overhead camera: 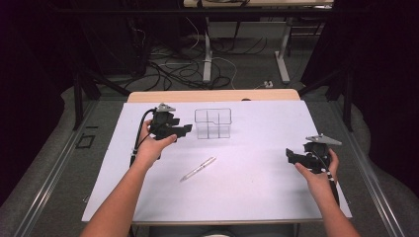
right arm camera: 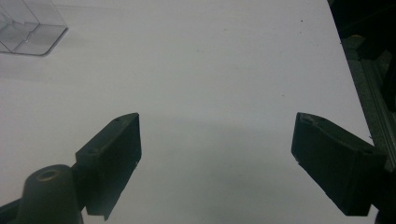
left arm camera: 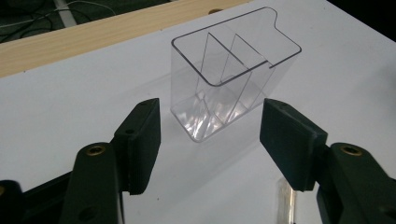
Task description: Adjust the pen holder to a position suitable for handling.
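Upright, a clear plastic organizer point(overhead camera: 213, 123) with inner dividers stands toward the white table's point(overhead camera: 257, 187) far edge.
Left gripper point(overhead camera: 184, 130) just beside it, jaws spread; right gripper point(overhead camera: 291, 157) well apart, jaws spread; pen point(overhead camera: 198, 168) lies nearer.

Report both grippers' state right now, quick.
Left gripper: open, holding nothing, jaws spread in front of the clear organizer.
Right gripper: open, holding nothing, over the bare white sheet.
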The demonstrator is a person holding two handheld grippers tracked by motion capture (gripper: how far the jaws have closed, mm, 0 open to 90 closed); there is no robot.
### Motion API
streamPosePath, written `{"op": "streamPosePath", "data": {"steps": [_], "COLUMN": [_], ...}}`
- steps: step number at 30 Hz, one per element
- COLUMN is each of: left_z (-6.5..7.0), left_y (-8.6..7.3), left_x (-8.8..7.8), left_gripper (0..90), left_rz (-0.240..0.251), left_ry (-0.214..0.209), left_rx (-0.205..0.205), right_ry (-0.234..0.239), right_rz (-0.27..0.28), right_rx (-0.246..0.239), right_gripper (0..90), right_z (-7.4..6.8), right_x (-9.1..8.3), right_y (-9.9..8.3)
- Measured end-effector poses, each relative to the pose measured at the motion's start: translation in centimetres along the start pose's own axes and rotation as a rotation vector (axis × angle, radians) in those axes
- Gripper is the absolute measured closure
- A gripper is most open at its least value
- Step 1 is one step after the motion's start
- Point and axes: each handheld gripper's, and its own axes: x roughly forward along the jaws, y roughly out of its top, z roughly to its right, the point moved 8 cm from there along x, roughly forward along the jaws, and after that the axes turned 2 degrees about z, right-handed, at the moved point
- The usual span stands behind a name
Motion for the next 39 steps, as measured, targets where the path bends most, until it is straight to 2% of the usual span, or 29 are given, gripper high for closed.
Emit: {"op": "streamPosePath", "data": {"steps": [2,5,11,14,16,19,21,25,27,31,35,39], "left_z": [0.2,0.4,0.6,0.8,0.9,0.8,0.7,0.5,0.5,0.6,1.1,1.6], "left_y": [-0.1,-0.4,-0.8,-1.2,-1.5,-1.9,-2.3,-3.2,-3.7,-4.4,-4.7,-5.1], "left_x": [-0.3,-0.5,-1.1,-1.3,-1.5,-1.8,-1.9,-1.9,-1.9,-1.9,-2.0,-1.9], "left_gripper": [35.5,34.4,17.2,15.9,15.5,12.6,11.7,4.1,1.0,0.2,0.2,0.2], "left_rz": [0.005,-0.012,-0.015,-0.028,-0.034,-0.043,-0.041,-0.065,-0.088,-0.134,-0.148,-0.162], "left_ry": [-0.007,0.014,0.032,0.051,0.049,0.057,0.045,0.034,0.028,0.041,0.034,0.024], "left_rx": [0.007,0.026,0.065,0.089,0.104,0.112,0.11,0.097,0.118,0.161,0.197,0.208], "right_ry": [0.002,0.0,0.004,0.003,0.0,-0.001,-0.001,0.004,0.004,0.005,0.007,0.008], "right_rz": [0.001,0.0,-0.001,-0.001,0.001,0.008,0.005,0.005,0.005,0.005,0.005,0.002], "right_rx": [-0.002,-0.003,-0.004,-0.005,-0.012,-0.009,-0.011,-0.014,-0.011,-0.014,-0.022,-0.027], "right_gripper": [15.6,15.6,15.5,15.5,15.5,15.5,15.5,15.5,15.5,15.5,15.5,15.5], "right_z": [0.0,0.0,-0.1,-0.1,-0.1,-0.1,0.0,0.0,-0.1,-0.1,-0.2,-0.3], "right_x": [0.0,0.0,0.0,-0.1,-0.2,-0.3,-0.3,-0.4,-0.5,-0.5,-0.4,-0.4], "right_y": [0.0,0.0,-0.1,-0.1,0.0,0.0,0.0,0.0,0.0,0.0,0.0,0.0]}}
